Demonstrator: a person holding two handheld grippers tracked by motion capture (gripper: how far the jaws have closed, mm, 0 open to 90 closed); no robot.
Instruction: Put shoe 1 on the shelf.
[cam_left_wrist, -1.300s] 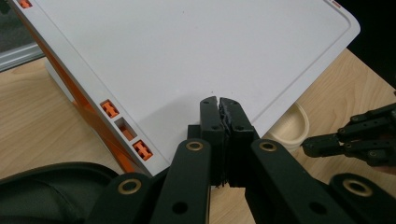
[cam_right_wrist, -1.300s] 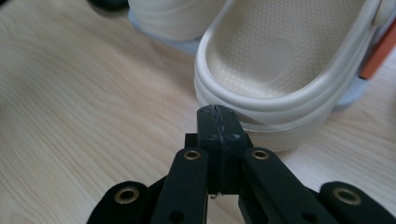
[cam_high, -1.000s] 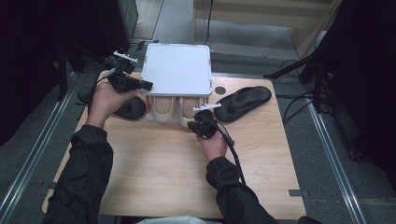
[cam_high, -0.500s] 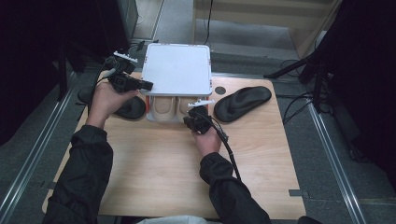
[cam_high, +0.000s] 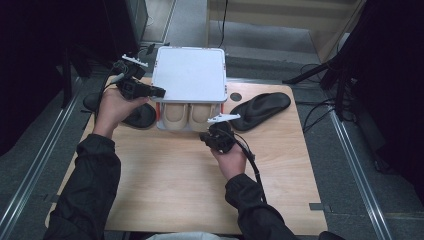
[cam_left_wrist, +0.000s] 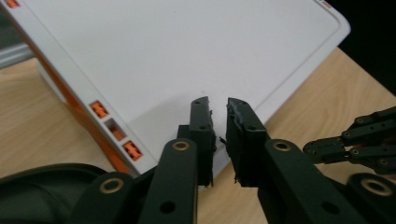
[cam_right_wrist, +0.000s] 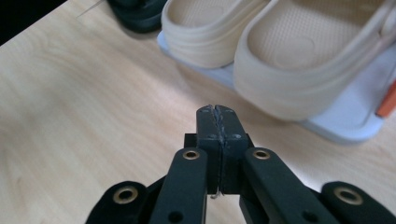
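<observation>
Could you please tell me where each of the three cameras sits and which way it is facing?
High view: above the person's side, looking forward and down on the table; both forearms, left gripper and right gripper show.
Left gripper view: rides the left gripper, facing the white lid; its jaws stand slightly apart.
Right gripper view: rides the right gripper, facing the beige clogs; its jaws are shut.
The high view and the right gripper view share the clogs.

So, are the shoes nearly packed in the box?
Partway. The two beige foam clogs already sit in the white plastic box. The left gripper is at its raised white lid, grip unclear; the right gripper, shut and empty, points at them. A black flat sandal lies outside on the wooden table. Closing probably remains.
</observation>
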